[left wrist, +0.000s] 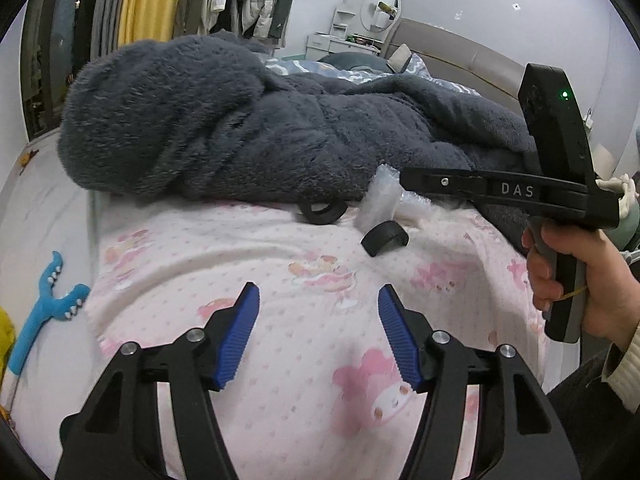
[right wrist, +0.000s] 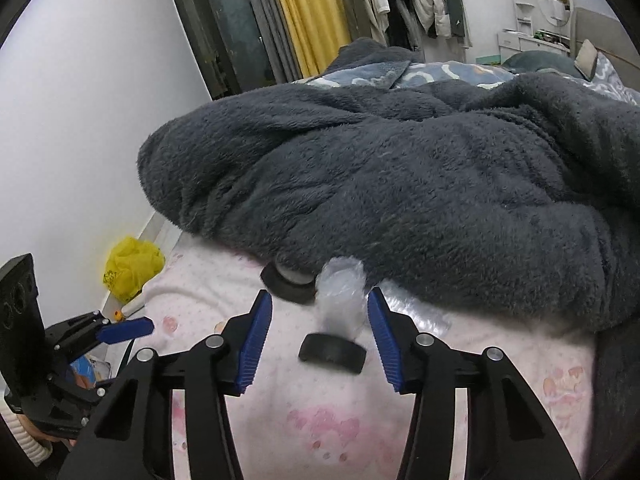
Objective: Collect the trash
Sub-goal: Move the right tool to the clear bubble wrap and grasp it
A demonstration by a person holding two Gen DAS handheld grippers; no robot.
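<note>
A crumpled piece of clear plastic wrap (right wrist: 343, 300) lies on the pink patterned sheet (right wrist: 280, 420), its far end tucked under a dark grey fleece blanket (right wrist: 400, 184). A black ring (right wrist: 289, 283) sits left of it and a black curved piece (right wrist: 332, 354) just in front. My right gripper (right wrist: 320, 292) is open; the plastic and the curved piece lie between its blue pads (right wrist: 256, 340), untouched. In the left wrist view the right gripper (left wrist: 404, 178) reaches in from the right above the plastic (left wrist: 380, 200). My left gripper (left wrist: 318, 288) is open over bare sheet, short of the curved piece (left wrist: 385, 239).
The fleece blanket (left wrist: 240, 128) is heaped across the bed behind the items. A yellow plastic bag (right wrist: 132, 268) lies on the floor by the wall at the left. A blue toy (left wrist: 48, 312) lies left of the bed. A hand (left wrist: 580, 280) holds the right gripper's handle.
</note>
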